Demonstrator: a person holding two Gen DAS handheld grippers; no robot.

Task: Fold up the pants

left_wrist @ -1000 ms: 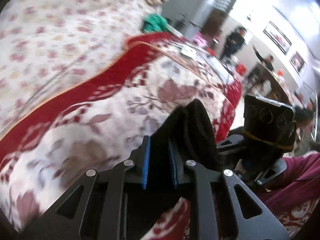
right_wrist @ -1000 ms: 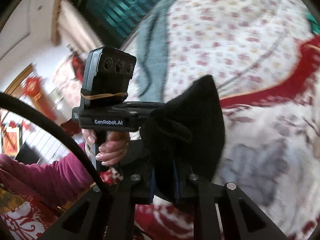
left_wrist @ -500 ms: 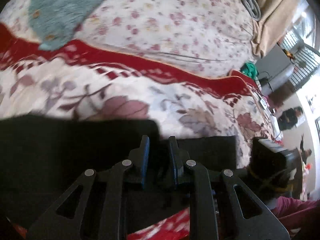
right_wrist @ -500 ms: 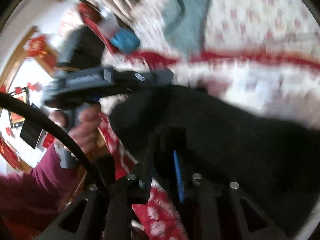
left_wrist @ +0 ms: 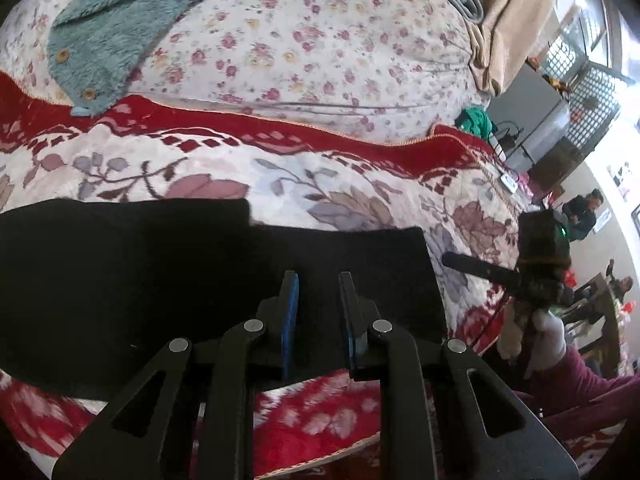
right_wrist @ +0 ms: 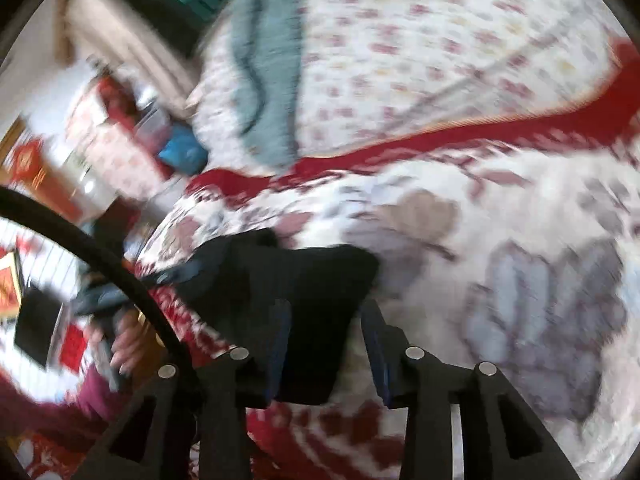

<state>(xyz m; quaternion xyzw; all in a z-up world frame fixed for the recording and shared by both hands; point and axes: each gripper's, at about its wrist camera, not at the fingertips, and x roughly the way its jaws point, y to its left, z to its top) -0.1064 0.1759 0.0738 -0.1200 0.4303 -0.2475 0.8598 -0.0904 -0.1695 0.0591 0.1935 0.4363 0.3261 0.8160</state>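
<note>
One pair of black pants (left_wrist: 168, 276) lies flat near the front edge of the floral blanket (left_wrist: 360, 200). Two grippers: left gripper (left_wrist: 318, 292) and right gripper (right_wrist: 326, 320), each with jaws spread over the cloth, pinching nothing. One teal garment (left_wrist: 108, 28) lies behind.

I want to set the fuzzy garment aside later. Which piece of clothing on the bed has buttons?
The teal fleece garment, lying at the far side on the small-flowered sheet. It shows round wooden buttons. The black pants near the left gripper show none.
</note>
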